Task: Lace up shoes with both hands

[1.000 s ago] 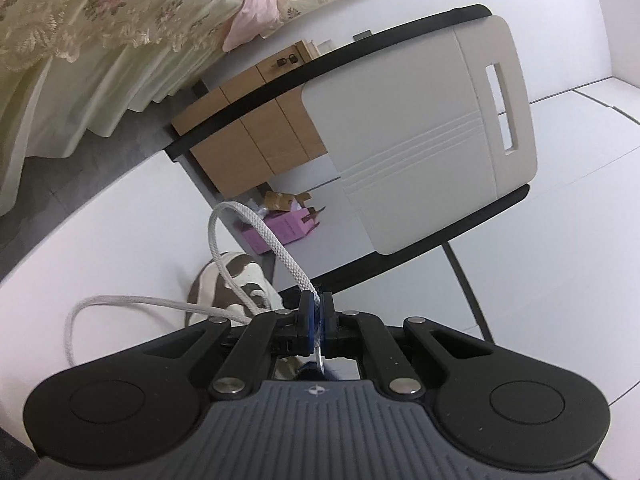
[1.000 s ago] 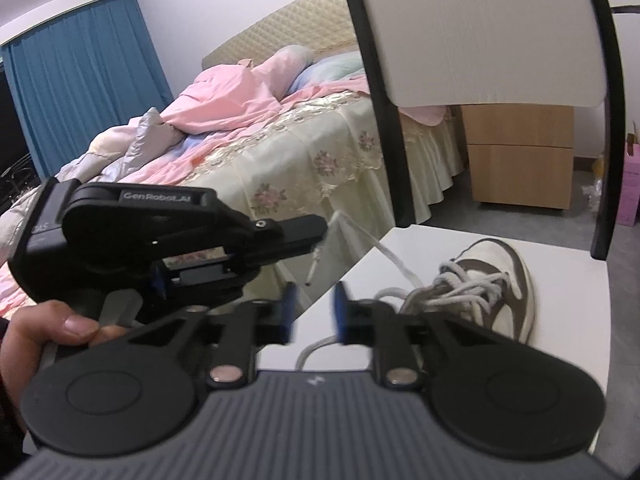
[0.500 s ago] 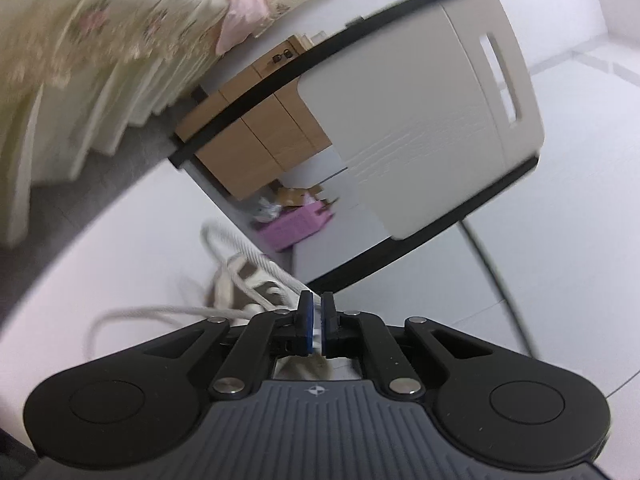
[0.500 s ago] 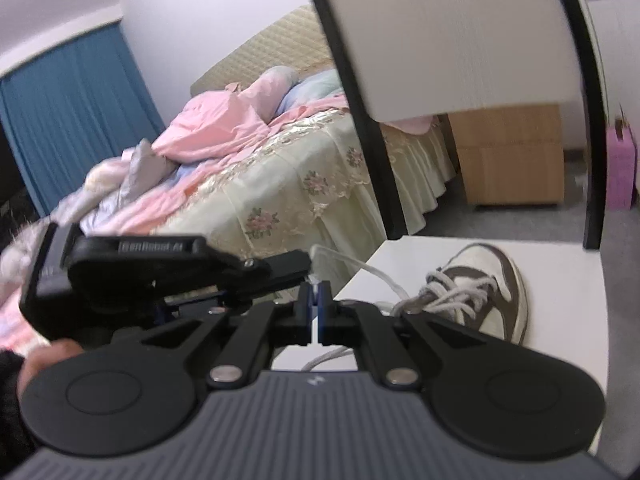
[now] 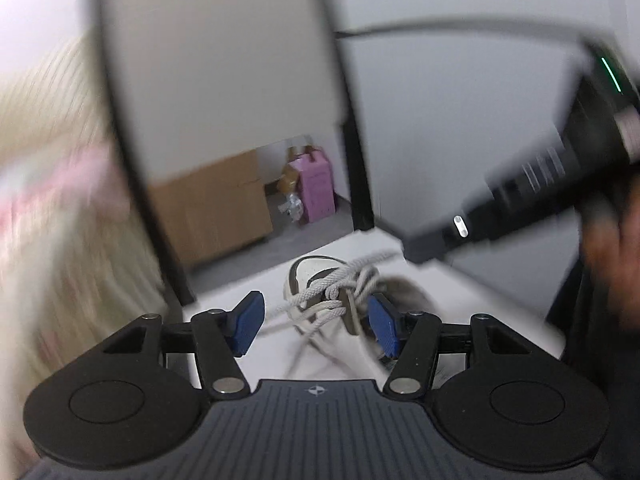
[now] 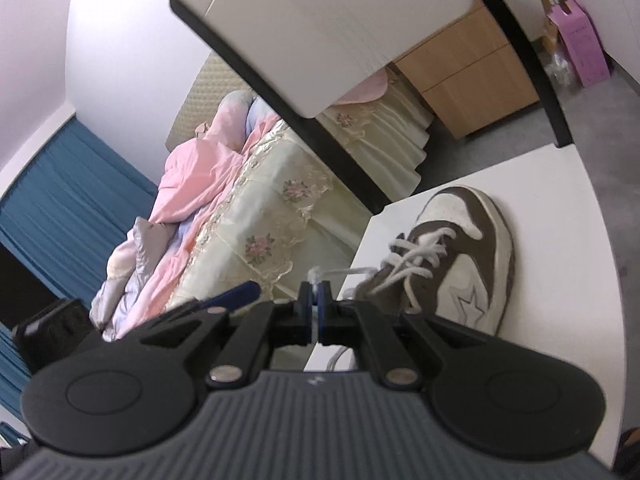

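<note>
The left gripper point(image 5: 316, 322) has just been opening and its blue pads point(image 5: 249, 322) now stand apart with nothing pinched between them, though a second ago they were closed on the white braided lace; the brown and white low-top sneaker point(image 5: 340, 300) lies beyond the gap. The right gripper point(image 6: 316, 300) has closed and is clamped on a strand of that white braided lace point(image 6: 352, 271), which runs taut from its tips to the shoe's eyelets. I judge the lace was handed from left to right, freeing the left for the other strand. The sneaker point(image 6: 460, 256) lies on its side on the white table point(image 6: 560, 280), close to the left edge facing the floral bed point(image 6: 256, 216), so a sideways tug could drag it off; there is more bare tabletop toward the right
</note>
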`<state>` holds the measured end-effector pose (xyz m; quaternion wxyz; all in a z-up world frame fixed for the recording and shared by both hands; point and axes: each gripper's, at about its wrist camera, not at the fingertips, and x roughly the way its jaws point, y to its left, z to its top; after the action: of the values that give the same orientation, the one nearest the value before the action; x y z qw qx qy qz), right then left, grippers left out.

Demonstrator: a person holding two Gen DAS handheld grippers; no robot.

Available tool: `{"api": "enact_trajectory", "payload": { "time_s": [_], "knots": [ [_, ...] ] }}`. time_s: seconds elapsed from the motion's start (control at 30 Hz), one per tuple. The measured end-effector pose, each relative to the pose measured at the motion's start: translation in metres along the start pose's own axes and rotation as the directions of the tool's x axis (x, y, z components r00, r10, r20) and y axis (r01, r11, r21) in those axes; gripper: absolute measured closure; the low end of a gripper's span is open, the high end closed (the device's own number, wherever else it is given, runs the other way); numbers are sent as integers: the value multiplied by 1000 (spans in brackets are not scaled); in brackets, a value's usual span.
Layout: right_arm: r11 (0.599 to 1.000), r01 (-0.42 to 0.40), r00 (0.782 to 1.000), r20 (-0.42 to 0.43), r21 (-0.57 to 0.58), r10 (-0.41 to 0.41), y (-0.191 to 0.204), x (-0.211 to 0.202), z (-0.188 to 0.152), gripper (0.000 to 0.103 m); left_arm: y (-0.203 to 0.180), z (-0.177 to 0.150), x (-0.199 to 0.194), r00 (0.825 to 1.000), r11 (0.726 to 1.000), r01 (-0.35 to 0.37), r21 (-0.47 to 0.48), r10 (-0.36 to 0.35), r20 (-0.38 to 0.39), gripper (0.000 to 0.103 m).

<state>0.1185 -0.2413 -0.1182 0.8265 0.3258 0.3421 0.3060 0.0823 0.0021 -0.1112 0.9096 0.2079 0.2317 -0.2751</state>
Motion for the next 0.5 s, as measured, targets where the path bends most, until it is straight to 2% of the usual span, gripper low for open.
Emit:
{"api": "enact_trajectory", "payload": {
  "time_s": [0.03, 0.1, 0.17, 0.23, 0.37, 0.5],
  "knots": [
    [1000, -5, 1000, -1, 12, 5, -2, -2, 1, 100, -8, 2, 1, 1000, 996, 0, 93, 0, -6, 41],
    [999, -16, 1000, 0, 38, 16, -6, -6, 2, 100, -14, 6, 2, 1000, 982, 30, 185, -28, -12, 41],
    [998, -30, 1000, 3, 63, 30, -10, -10, 3, 100, -23, 9, 2, 1000, 954, 15, 299, -17, 2, 42],
    [995, -45, 999, -2, 89, 45, -14, -13, 3, 100, -35, 10, 4, 1000, 908, -4, 418, -4, 18, 42],
    [994, -55, 998, -30, 98, 59, -16, -15, 2, 100, -53, 11, 11, 999, 814, 22, 580, -33, 9, 42],
    [995, -60, 998, -27, 85, 62, -14, -19, 2, 100, -68, 12, 13, 999, 716, 25, 698, -47, 13, 51]
  ]
}}
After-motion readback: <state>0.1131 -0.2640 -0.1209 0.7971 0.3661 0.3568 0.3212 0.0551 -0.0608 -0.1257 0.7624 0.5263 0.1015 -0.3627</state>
